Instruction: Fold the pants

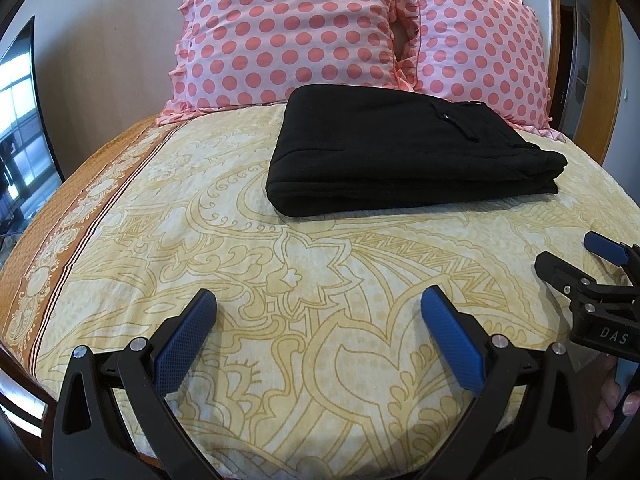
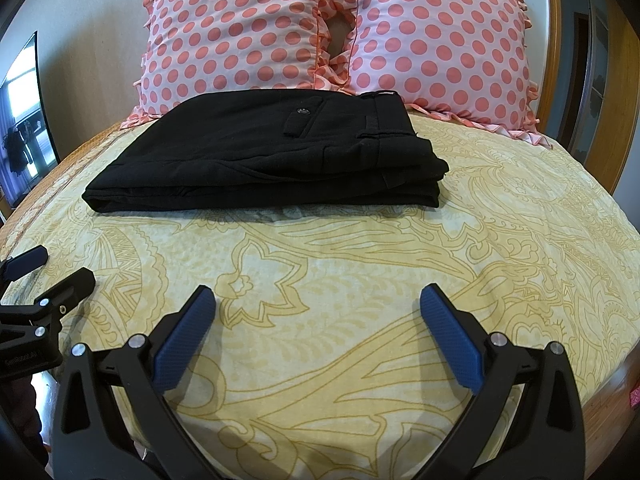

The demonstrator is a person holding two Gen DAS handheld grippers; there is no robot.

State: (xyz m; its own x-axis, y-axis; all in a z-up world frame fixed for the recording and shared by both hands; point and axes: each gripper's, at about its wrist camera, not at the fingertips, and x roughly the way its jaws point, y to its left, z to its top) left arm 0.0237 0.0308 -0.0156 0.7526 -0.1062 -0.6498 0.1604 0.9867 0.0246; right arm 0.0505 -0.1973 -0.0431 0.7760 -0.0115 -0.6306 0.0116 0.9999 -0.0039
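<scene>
Black pants point(image 1: 400, 148) lie folded into a compact rectangle on the bed, in front of the pillows; they also show in the right wrist view point(image 2: 272, 156), with a buttoned pocket flap on top. My left gripper point(image 1: 318, 300) is open and empty, well short of the pants above the bedsheet. My right gripper point(image 2: 318, 300) is open and empty too, likewise back from the pants. The right gripper also shows at the right edge of the left wrist view point(image 1: 580, 256). The left gripper shows at the left edge of the right wrist view point(image 2: 56, 268).
The bed has a yellow patterned sheet point(image 1: 280, 280) with an orange border on the left. Two pink polka-dot pillows point(image 1: 288, 28) point(image 1: 480, 48) stand against a wooden headboard point(image 1: 554, 20). A dark screen point(image 1: 20, 120) is on the left wall.
</scene>
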